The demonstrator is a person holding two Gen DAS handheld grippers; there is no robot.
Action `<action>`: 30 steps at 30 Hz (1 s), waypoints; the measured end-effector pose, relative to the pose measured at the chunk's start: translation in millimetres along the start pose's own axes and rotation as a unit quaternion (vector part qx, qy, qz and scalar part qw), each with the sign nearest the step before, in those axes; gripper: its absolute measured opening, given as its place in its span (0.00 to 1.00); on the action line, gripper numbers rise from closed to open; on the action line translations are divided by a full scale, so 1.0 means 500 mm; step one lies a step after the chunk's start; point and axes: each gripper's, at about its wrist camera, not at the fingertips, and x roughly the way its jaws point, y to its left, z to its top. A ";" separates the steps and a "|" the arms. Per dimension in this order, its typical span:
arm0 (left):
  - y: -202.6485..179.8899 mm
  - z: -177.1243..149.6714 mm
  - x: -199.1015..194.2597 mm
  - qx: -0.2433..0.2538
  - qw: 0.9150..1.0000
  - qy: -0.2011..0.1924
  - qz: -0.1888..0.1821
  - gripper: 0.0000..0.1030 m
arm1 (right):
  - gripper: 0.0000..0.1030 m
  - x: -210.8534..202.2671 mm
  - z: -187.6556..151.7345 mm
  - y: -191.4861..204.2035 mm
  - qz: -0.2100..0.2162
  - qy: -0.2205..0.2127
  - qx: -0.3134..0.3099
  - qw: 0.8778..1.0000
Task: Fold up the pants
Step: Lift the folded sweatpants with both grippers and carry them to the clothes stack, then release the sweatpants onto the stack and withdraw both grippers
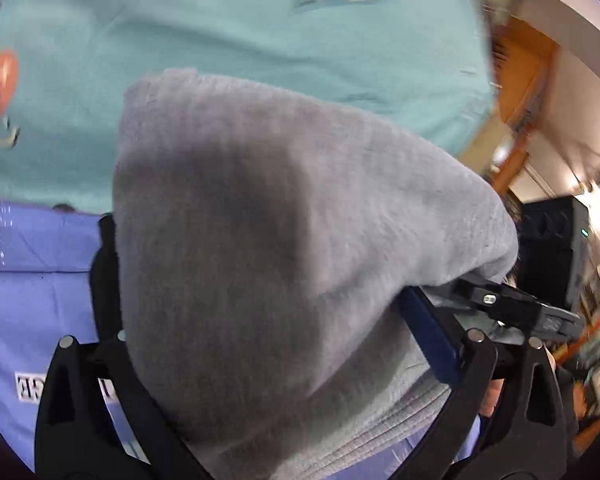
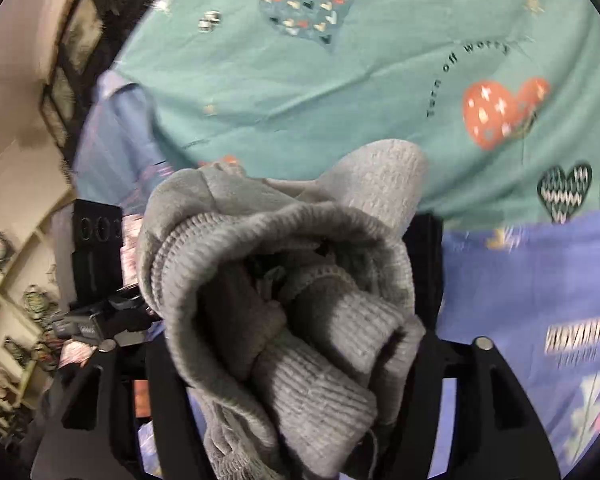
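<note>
Grey pants (image 1: 260,240) look smooth left; right view shows the ribbed waistband (image 2: 300,320).

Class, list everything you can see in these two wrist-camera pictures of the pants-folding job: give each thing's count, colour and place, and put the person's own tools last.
grey pants: one, grey fleece with ribbed band, bunched between the fingers of both grippers, filling the middle of each view.
teal sheet: one, teal with heart prints and lettering, spread behind the pants.
blue sheet: one, blue-violet with white print, below the teal one.
black box: one, black, in the room at the left view's right edge.
shelves: cream, with small ornaments, far left of the right view.
left gripper: black, closed on the pants.
right gripper: black, closed on the pants.
</note>
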 end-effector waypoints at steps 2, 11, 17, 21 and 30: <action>0.123 -0.003 0.084 -0.049 0.997 0.024 0.062 0.94 | 0.82 0.105 0.035 -0.049 -0.047 -0.001 0.009 0.999; 0.196 -0.073 -0.092 -0.124 0.991 -0.049 0.023 0.96 | 0.81 0.142 -0.058 -0.110 -0.132 -0.077 -0.005 0.988; 0.000 -0.291 -0.321 -0.011 0.989 -0.089 0.121 0.98 | 0.99 -0.109 -0.208 -0.009 -0.143 -0.117 -0.035 0.982; -0.099 -0.510 -0.326 0.027 0.982 -0.065 0.173 0.98 | 0.99 -0.194 -0.423 0.012 -0.183 -0.094 -0.045 0.978; -0.171 -0.790 -0.330 0.145 0.931 -0.144 0.302 0.98 | 0.99 -0.215 -0.731 -0.045 -0.195 -0.100 0.018 0.976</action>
